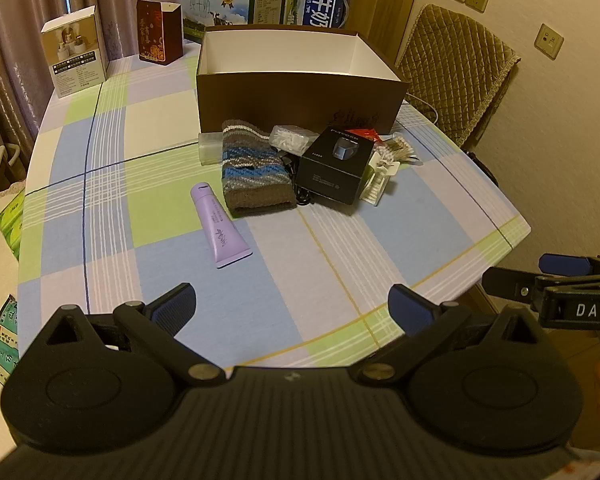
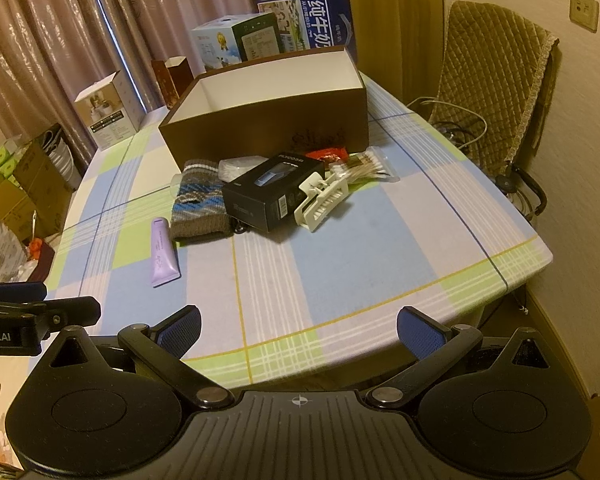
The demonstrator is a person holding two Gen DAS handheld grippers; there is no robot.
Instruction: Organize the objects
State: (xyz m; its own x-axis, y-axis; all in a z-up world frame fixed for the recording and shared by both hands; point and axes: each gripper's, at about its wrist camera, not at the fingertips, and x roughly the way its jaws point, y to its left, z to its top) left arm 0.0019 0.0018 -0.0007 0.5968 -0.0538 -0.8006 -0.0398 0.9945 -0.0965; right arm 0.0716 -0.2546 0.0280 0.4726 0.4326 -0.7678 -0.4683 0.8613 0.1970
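One checked surface (image 1: pixel 160 240) carries everything: an open brown box (image 1: pixel 300 96) at the back, with a striped knit pouch (image 1: pixel 252 168), a black carton (image 1: pixel 334 168), a white clip rack (image 1: pixel 378 178) and a purple tube (image 1: pixel 220 226) lying in front of it. Left tongs (image 1: pixel 292 306) and right tongs (image 2: pixel 298 326) hover at the near edge, both spread apart and holding nothing.
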